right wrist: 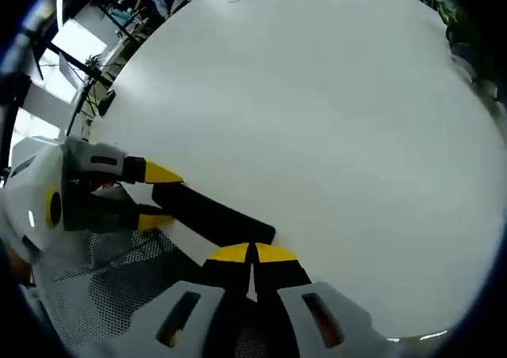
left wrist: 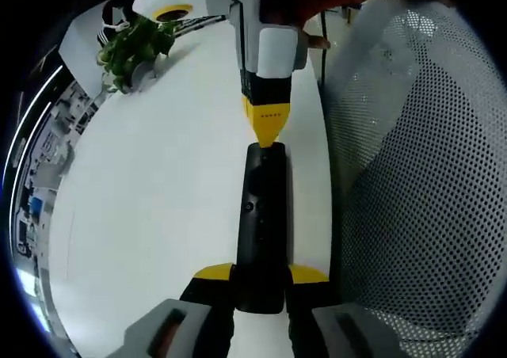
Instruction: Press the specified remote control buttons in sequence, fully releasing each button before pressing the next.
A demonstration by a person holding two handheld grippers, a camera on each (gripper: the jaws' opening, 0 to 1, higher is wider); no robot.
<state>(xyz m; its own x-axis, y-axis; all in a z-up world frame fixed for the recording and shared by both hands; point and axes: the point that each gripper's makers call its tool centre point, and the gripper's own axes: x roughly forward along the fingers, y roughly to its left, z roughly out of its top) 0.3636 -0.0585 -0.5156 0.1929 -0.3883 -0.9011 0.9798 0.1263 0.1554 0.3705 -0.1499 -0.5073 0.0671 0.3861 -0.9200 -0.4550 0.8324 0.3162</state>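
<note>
The remote control (left wrist: 261, 231) lies on the white table (left wrist: 158, 199) near its edge, beside a mesh chair (left wrist: 412, 184). It looks light, stiff and smooth, likely to skid when poked, so it is best pinched by its long sides at the near end. The left gripper (left wrist: 261, 275) does this, jaws clamping that end. The right gripper (right wrist: 253, 253), jaws pressed together, comes from the opposite side with its tip on the remote's far end

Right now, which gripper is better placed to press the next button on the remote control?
Probably the right gripper: its shut tips sit at the far end of the remote control, above its face. The left gripper clamps the near end, steadying it on the white table.
</note>
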